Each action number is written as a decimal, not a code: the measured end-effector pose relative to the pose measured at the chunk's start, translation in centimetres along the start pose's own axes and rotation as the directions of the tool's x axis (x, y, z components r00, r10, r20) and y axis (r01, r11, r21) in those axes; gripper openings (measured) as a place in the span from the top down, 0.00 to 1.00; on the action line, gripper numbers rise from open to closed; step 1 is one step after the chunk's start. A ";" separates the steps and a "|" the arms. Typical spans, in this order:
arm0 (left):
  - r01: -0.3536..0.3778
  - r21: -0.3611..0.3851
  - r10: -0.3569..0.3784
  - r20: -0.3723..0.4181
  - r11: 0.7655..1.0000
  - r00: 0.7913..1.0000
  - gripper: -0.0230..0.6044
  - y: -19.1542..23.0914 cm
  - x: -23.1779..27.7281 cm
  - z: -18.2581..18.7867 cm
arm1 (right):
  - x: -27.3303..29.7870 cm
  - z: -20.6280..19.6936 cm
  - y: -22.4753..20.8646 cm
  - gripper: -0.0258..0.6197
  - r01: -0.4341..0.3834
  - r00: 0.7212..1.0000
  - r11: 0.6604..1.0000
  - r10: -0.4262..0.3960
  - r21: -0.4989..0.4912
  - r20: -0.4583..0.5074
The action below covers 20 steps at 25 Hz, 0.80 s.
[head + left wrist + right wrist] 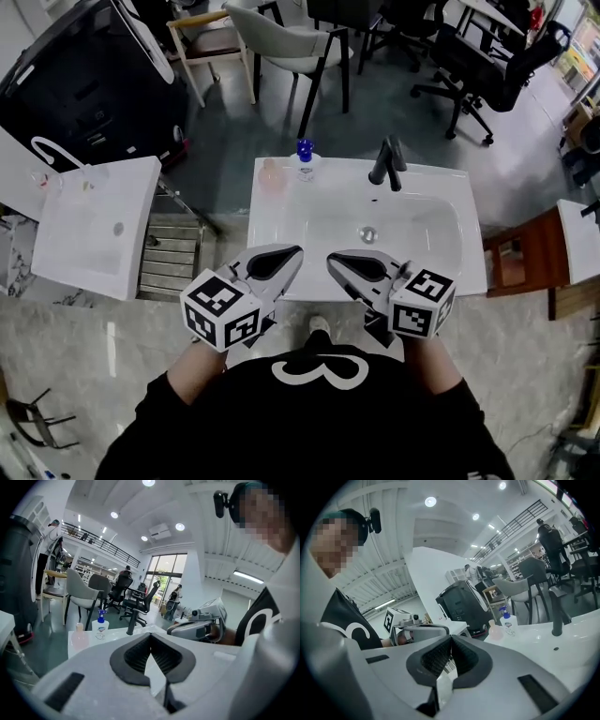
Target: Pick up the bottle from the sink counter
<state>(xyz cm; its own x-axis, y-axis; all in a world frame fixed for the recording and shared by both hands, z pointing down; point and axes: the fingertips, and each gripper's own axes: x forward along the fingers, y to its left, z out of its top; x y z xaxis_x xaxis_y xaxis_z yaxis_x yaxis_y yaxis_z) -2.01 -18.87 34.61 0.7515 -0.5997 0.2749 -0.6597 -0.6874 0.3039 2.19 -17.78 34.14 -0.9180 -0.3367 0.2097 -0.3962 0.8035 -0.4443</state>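
1. Two hand-held grippers are in view, one per hand. The left hand-held gripper [292, 252] has its jaws pressed together with nothing between them. It hangs over the near edge of the white sink worktop [272, 220] and points toward the far side.
2. The right hand-held gripper [334, 260] is just beside it, and its jaws are also closed on nothing. Each carries one marker cube, and the cubes hide the person's hands in the head view.
3. Two bottles stand at the far left corner of the worktop, well apart from both grippers. The pink bottle [272, 175] is on the left. The clear bottle with a blue pump [305, 161] stands just to its right, and the left gripper view shows a thin gap between them. The print on its label is too small to read.
4. One black tap [387, 164] rises at the far rim of the basin, to the right of the bottles. One drain [367, 233] sits in the basin.
5. To the left, apart from this worktop, stands one second white sink unit [94, 230]. Beyond it is one large black machine [84, 80], cut off by the picture's edge.
6. On the far floor stand one wooden-framed chair [211, 42] and one pale chair [291, 42]. The black office chairs [487, 61] to their right are cut off and overlap, so they cannot be counted.
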 end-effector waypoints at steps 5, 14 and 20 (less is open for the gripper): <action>-0.049 -0.034 0.049 -0.015 0.998 0.999 0.94 3.2 2.3 -0.4 | 1.6 0.1 -3.8 0.94 -0.034 0.999 0.999 0.035 0.039 -0.037; -0.152 -0.079 0.149 -0.039 0.985 0.988 0.94 8.0 5.5 -1.6 | 4.4 -1.2 -8.3 0.94 -0.113 0.987 0.989 0.122 0.091 -0.104; -0.199 -0.106 0.198 -0.023 0.974 0.980 0.94 10.0 6.4 -2.0 | 4.9 -2.1 -9.9 0.94 -0.129 0.979 0.986 0.143 0.101 -0.144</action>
<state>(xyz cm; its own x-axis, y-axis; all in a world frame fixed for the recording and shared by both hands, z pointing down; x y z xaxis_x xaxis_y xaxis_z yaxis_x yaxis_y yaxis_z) -3.85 -28.75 41.21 0.6058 -0.7141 0.3508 -0.7931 -0.5070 0.3376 1.61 -26.34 41.34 -0.9528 -0.1446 0.2670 -0.2745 0.7862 -0.5536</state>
